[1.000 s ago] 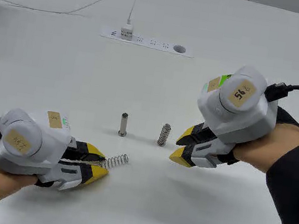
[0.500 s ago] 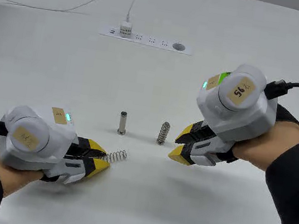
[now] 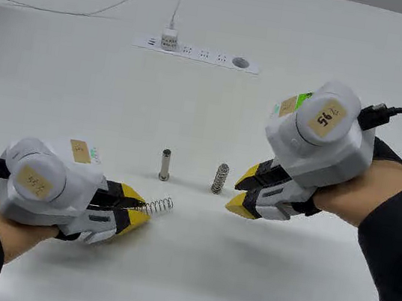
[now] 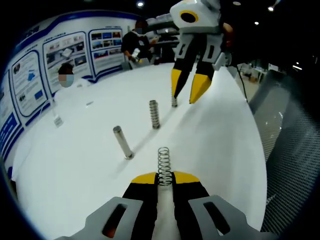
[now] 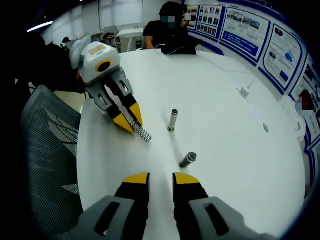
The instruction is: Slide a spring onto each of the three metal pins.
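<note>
Left gripper (image 3: 133, 213) sits low at 8 o'clock on the worktop (image 3: 79, 102), jaws closed on one end of a spring (image 3: 156, 205). The spring sticks out past the tips toward 2 o'clock, nearly flat; can't tell if its free end touches the worktop. Bare pin (image 3: 165, 166) stands upright at 12 o'clock of that free end, near but apart. Second pin (image 3: 219, 178), at 3 o'clock of the bare pin, is upright with a coil on it. Right gripper (image 3: 242, 192) is just at 3 o'clock of the second pin, jaws a little apart, holding nothing. In the left gripper view a third upright piece (image 4: 174, 101) stands by the right gripper's tips, too small to tell. Power strip (image 3: 196, 54) is far off at 12 o'clock.
</note>
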